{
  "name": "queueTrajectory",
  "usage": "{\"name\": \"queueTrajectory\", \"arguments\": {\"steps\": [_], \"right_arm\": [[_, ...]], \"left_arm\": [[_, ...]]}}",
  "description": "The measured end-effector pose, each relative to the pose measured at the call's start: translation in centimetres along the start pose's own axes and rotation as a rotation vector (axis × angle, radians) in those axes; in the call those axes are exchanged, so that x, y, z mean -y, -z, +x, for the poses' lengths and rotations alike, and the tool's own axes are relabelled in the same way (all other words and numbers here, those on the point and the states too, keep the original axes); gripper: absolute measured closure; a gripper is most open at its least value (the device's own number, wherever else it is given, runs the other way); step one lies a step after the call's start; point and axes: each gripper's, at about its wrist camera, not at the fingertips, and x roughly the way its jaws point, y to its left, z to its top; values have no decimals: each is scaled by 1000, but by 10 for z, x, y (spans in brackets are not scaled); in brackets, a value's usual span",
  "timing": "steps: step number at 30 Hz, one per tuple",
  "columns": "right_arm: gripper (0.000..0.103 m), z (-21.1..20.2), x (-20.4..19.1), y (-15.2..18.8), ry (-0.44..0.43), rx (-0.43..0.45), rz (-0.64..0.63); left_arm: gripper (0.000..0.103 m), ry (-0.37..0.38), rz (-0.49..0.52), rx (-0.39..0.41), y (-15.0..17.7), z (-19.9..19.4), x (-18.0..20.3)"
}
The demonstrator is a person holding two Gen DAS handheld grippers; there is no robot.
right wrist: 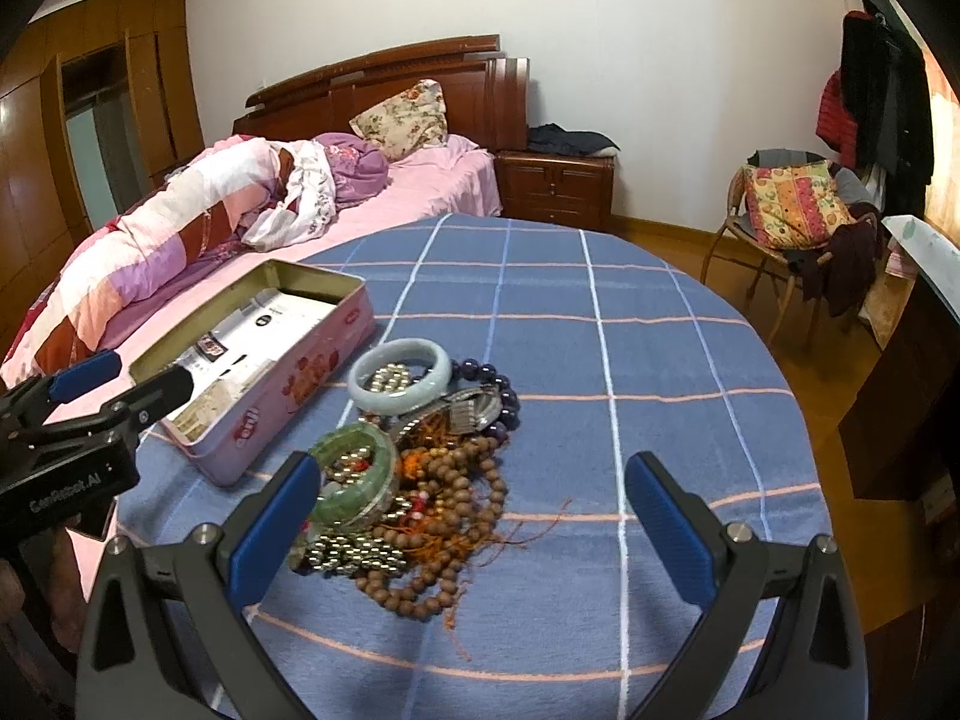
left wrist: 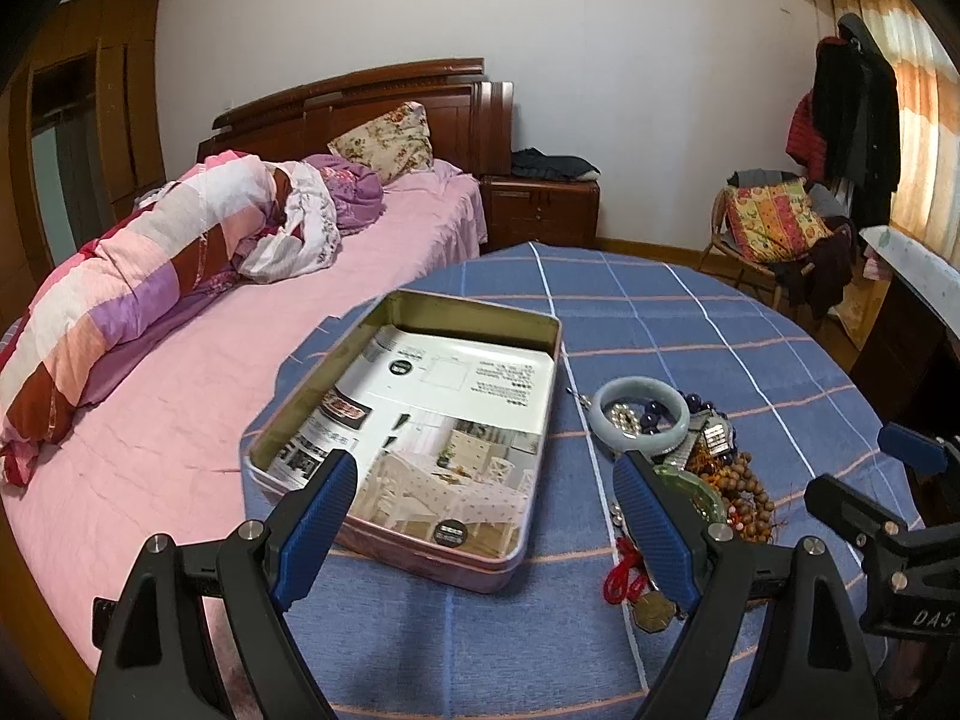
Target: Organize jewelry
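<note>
An open pink tin box (left wrist: 384,543) lined with printed paper lies on the blue checked cloth; it also shows in the right wrist view (right wrist: 282,396). Beside it is a jewelry pile: a pale jade bangle (left wrist: 639,441) (right wrist: 400,399), a green bangle (right wrist: 354,507), dark purple beads (right wrist: 507,399), wooden bead strands (right wrist: 456,495), small metal beads (right wrist: 351,555), a red cord with a coin charm (left wrist: 651,609). My left gripper (left wrist: 486,516) is open above the box's near end. My right gripper (right wrist: 474,525) is open, empty, hovering over the pile.
The cloth covers a round table (right wrist: 600,312) next to a bed with a pink sheet (left wrist: 180,396). A chair with a cushion (right wrist: 786,210), a wooden nightstand (right wrist: 558,186) and a dark cabinet (right wrist: 900,396) stand around the table.
</note>
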Motion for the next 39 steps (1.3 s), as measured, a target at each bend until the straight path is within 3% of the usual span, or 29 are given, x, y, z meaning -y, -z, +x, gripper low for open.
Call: {"name": "queueTrajectory", "arguments": {"steps": [9,12,16,20,22,24,25,26,31,39], "right_arm": [[1,15,30,4,13,-37,54],[7,18,38,6,4,-49,73],[7,18,45,7,5,-44,93],[7,21,48,7,1,-47,100],[7,21,48,8,-1,-49,99],[7,21,48,7,0,-47,99],[7,20,49,8,0,-44,99],[7,21,48,7,1,-44,98],[7,22,45,7,-1,-44,95],[7,22,35,6,-21,-52,75]], "left_arm": [[16,97,120,-62,11,23,50],[25,124,150,-87,14,31,63],[29,153,165,-106,18,37,71],[49,206,182,-132,23,42,79],[51,213,189,-128,22,42,81],[61,226,192,-120,22,40,82],[84,240,195,-113,22,39,82],[98,266,197,-120,22,39,82],[99,296,185,-101,23,31,79],[99,264,161,20,-2,6,64]]}}
